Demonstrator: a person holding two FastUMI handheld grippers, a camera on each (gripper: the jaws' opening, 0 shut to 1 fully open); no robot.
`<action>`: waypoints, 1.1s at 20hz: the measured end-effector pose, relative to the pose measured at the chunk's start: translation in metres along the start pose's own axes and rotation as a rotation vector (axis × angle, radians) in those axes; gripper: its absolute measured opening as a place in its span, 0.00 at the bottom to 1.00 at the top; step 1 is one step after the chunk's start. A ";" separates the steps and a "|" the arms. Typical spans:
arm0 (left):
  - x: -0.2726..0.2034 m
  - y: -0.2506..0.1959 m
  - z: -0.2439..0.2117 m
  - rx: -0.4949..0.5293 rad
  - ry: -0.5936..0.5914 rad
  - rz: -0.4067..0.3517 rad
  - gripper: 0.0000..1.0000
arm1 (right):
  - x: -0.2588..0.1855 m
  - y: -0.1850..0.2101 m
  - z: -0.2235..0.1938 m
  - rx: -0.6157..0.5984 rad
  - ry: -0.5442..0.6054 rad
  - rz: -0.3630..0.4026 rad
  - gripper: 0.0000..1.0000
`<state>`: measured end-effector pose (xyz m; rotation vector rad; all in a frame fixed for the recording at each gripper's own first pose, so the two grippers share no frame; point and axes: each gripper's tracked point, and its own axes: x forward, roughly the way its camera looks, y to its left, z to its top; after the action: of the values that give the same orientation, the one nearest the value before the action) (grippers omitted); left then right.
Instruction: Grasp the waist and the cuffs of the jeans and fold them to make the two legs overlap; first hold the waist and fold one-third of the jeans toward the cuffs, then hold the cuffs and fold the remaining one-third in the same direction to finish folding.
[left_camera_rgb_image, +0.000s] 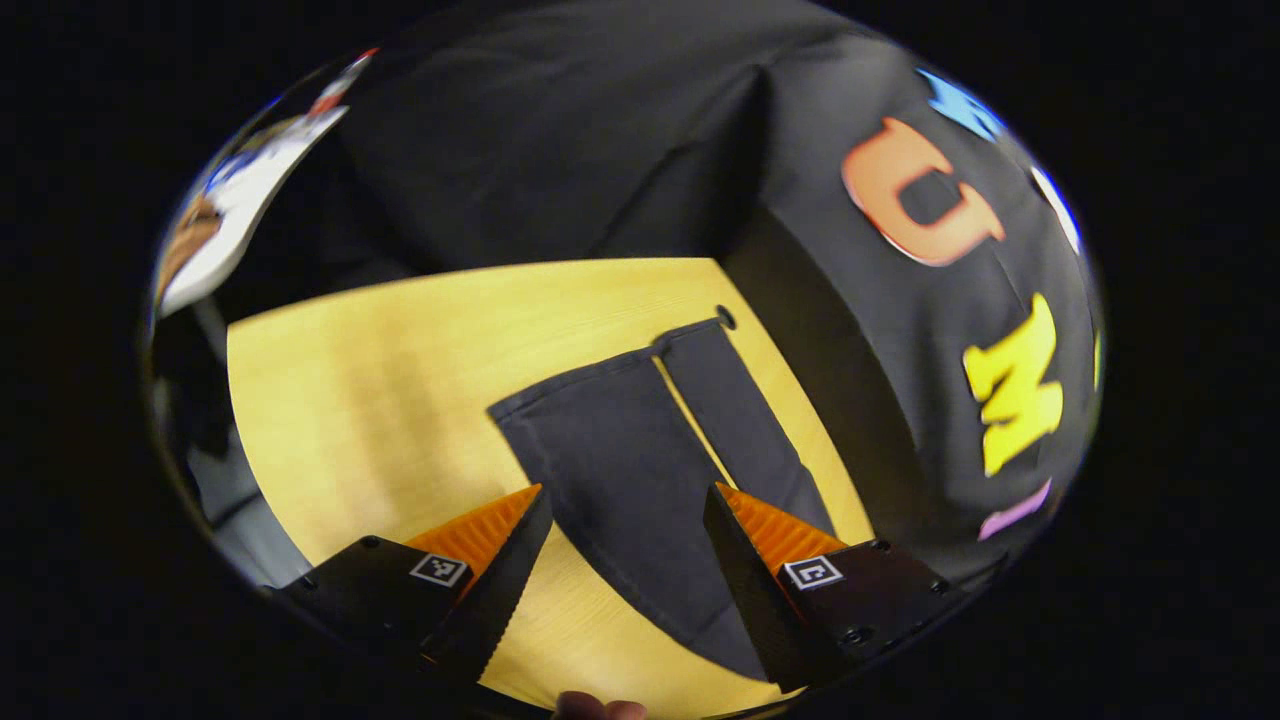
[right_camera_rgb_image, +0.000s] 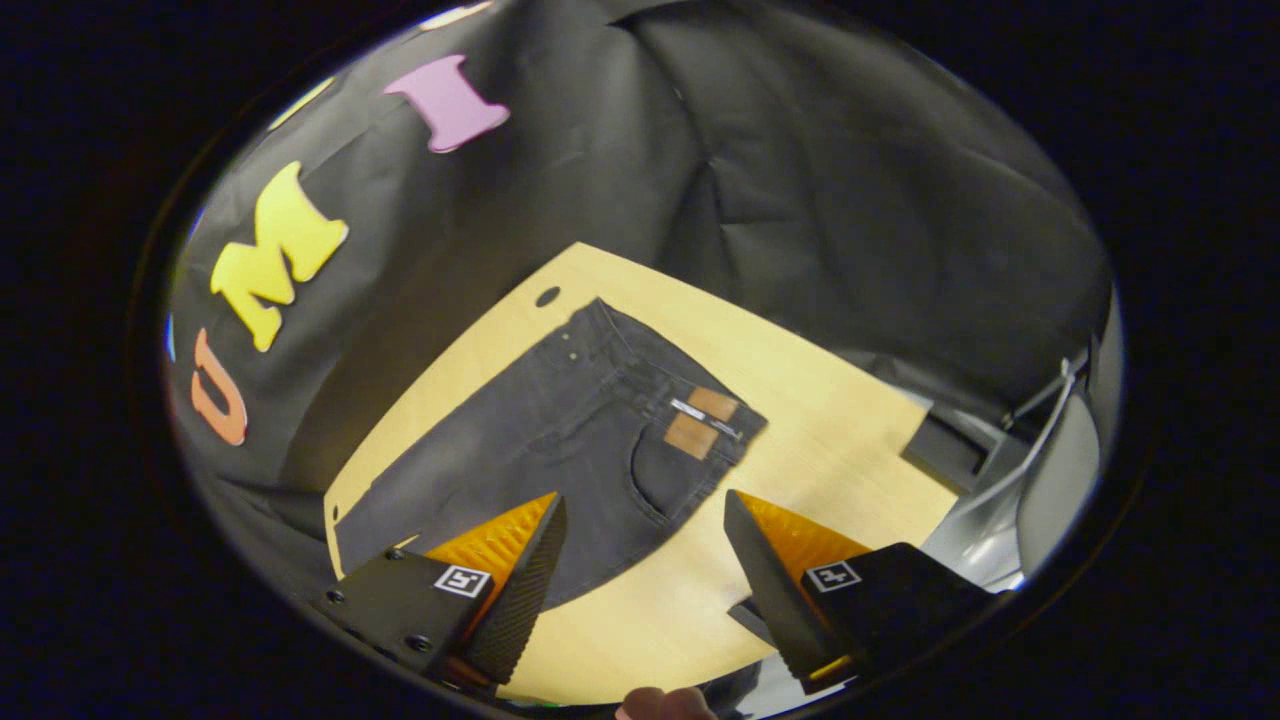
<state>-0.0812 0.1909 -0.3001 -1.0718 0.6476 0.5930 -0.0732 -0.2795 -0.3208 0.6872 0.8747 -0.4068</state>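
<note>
While jeans (right_camera_rgb_image: 560, 440) lie flat, hand-held gripper (right_camera_rgb_image: 645, 530) above, apart.

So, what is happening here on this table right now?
A person holds two hand-held grippers above dark grey denim jeans lying flat on a light wooden table. The left hand-held gripper hovers open over the leg cuffs, the right hand-held gripper open near the waist. No fold is made yet.

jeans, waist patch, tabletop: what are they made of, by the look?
Jeans: dark, matte woven cloth, likely denim; stitched seams and pocket outline show.
Patch: tan, smooth, looks like leather or imitation; cannot tell which.
Tabletop: pale wood-look board with faint grain and soft sheen, probably laminate or veneer.
</note>
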 end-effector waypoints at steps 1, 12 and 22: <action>0.003 0.002 0.000 -0.043 0.000 0.010 0.99 | 0.008 -0.006 -0.004 0.012 0.014 -0.014 0.98; 0.041 0.025 0.029 -0.104 -0.013 0.097 0.98 | 0.061 -0.027 0.001 0.139 0.074 -0.094 0.98; 0.074 0.003 0.029 -0.094 0.027 0.066 0.92 | 0.084 -0.036 0.007 0.201 0.061 -0.135 0.98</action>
<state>-0.0282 0.2280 -0.3462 -1.1512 0.6864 0.6725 -0.0413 -0.3145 -0.3997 0.8313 0.9492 -0.6025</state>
